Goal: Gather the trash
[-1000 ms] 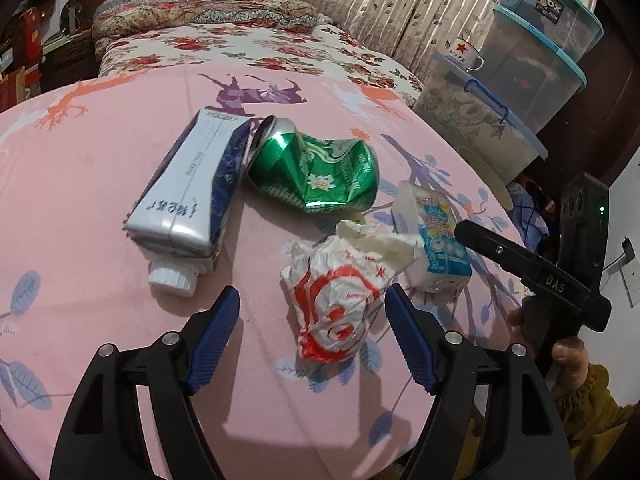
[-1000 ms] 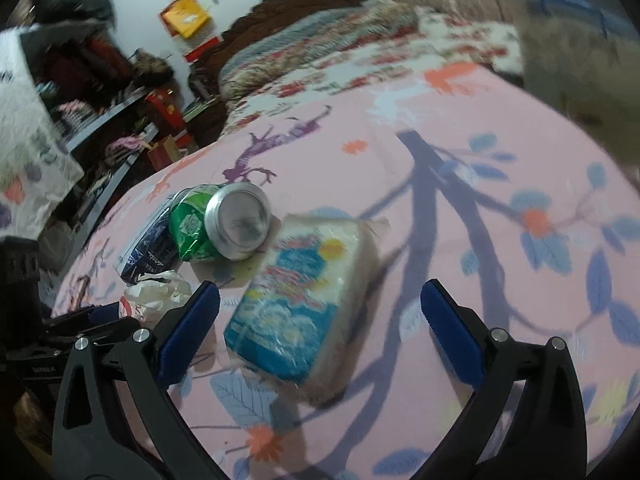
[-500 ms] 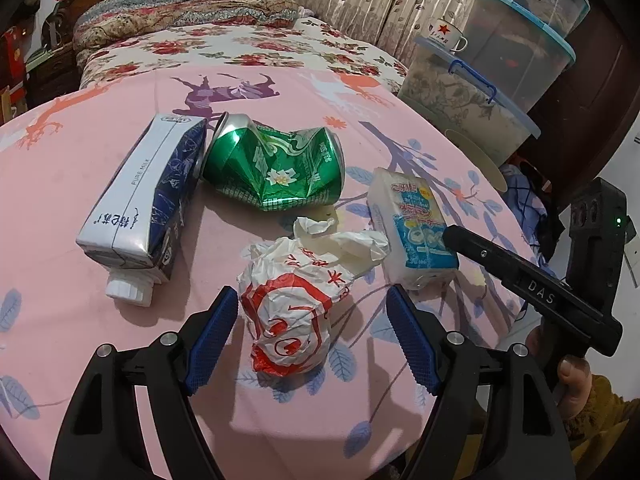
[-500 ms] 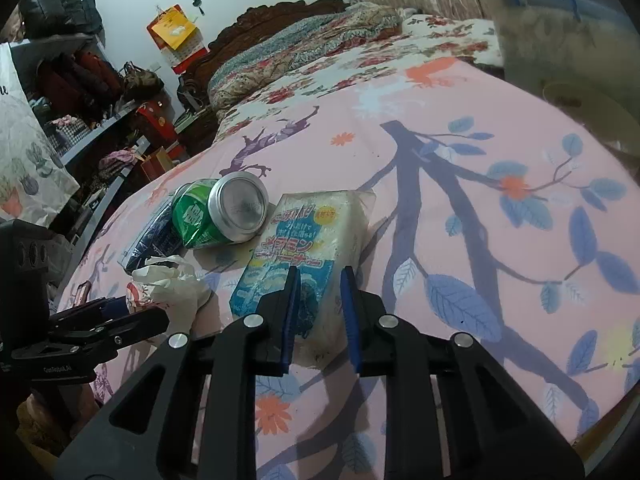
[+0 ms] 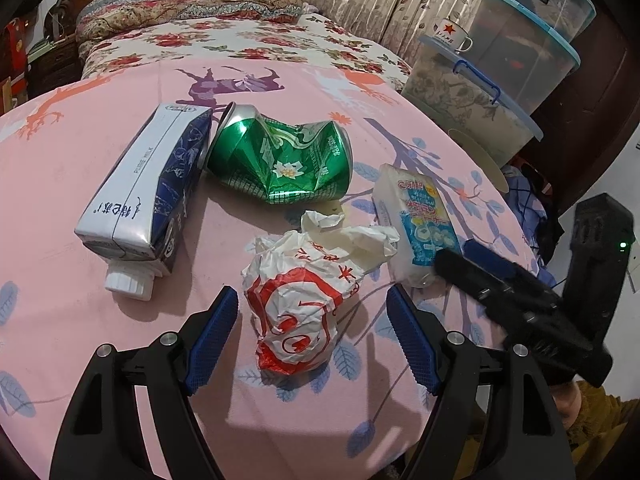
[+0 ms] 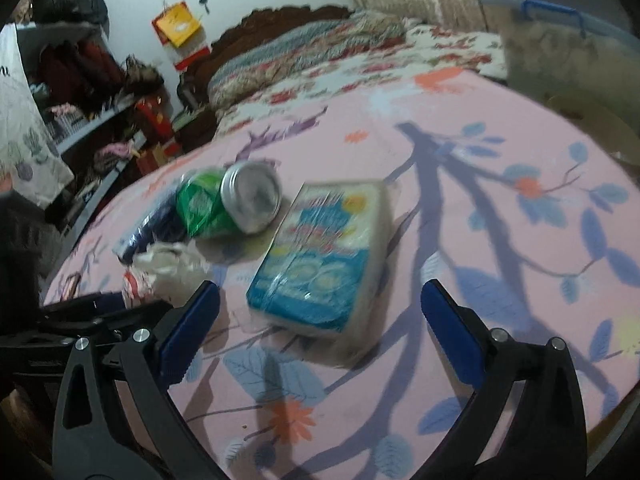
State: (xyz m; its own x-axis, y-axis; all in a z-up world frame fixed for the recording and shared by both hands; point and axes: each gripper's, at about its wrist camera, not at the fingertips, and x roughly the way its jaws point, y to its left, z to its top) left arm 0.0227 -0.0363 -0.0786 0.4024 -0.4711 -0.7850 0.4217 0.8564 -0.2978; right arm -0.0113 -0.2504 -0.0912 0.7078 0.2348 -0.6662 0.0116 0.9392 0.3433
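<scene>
Right claw (image 6: 320, 324): our jaws are opening again after a quick snap shut half a second ago, and now stand wide with nothing pressed between the pads.
Tissue pack (image 6: 320, 260): it lies flat on the pink cloth (image 6: 500, 128), its near end just ahead of the spread fingers, untouched; we see no sign the snap took hold of it.
Left claw (image 5: 312, 340): released, jaws apart on either side of the wrapper (image 5: 300, 312), pads clear of the paper; its gap has barely altered over the last second.
Wrapper: crumpled red-and-white paper, sitting toward the near edge of the cloth, between the left fingers but not gripped.
Can (image 5: 280, 160): crushed and green, on its side near the middle of the cloth, touching the carton's far end and well short of either claw.
Carton (image 5: 148, 192): a milk carton lying on its side on the left of the cloth, cap toward us.
What changed: our right hand has edged closer to the pack since a second ago; the four pieces of trash lie where they did.
What it means: nothing is collected yet, in our judgement. Both claws look lined up for a first grab, left on the wrapper, right on the pack.
Bin: none in view from either wrist.
</scene>
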